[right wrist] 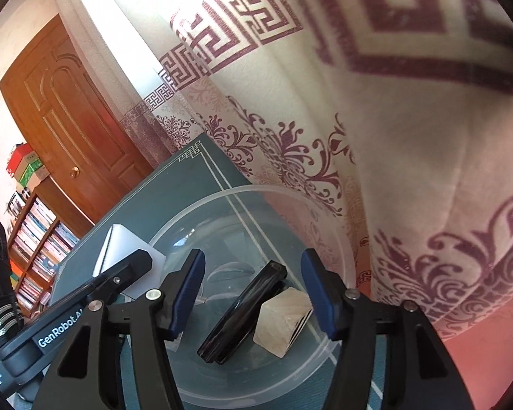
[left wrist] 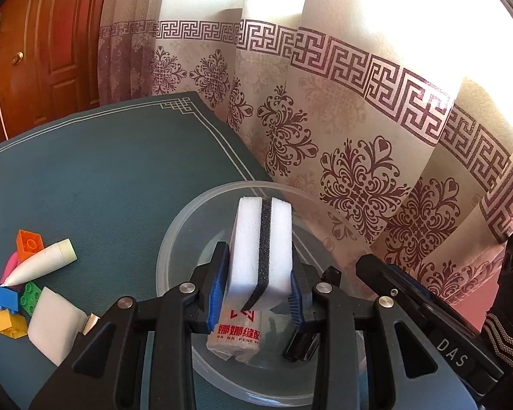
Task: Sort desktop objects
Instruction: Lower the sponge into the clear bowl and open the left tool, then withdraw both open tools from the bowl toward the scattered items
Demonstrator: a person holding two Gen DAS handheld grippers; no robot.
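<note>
Hovering over the clear plastic bowl (left wrist: 174,239), the left tongs (left wrist: 260,294) are clenched on a white sponge with a black middle layer (left wrist: 261,246), blue pads pressed against both of its white faces. The sponge stands nearly upright above the bowl's middle, not yet let go.

Down in the bowl, two things are already sorted: a black cylinder-shaped object (right wrist: 242,311) lying slantwise and a small wrapped packet with red print (left wrist: 234,336), the two just beside each other on the bottom. The right tongs (right wrist: 253,294) hang over that pair with their jaws apart and nothing between the pads, so they are released. The black piece lies directly under the gap, which reads like a drop-off from that side, though that is only my judgement.

So the bowl is filling, and the sponge looks like the third item to go in.

Plenty is left, though. Off to the side on the green worktop (left wrist: 102,177) sits a loose cluster: an orange brick (left wrist: 29,244), a blue brick (left wrist: 6,297), a green brick (left wrist: 30,295), a yellow brick (left wrist: 10,323), something pink (left wrist: 8,263) underneath, a white cone-shaped tube (left wrist: 41,262) lying across them, and a white folded pad (left wrist: 53,324) close by. None of these is in a container.

Whether the bricks belong in this same bowl I cannot tell; no second container shows. Call it roughly a third done.
</note>
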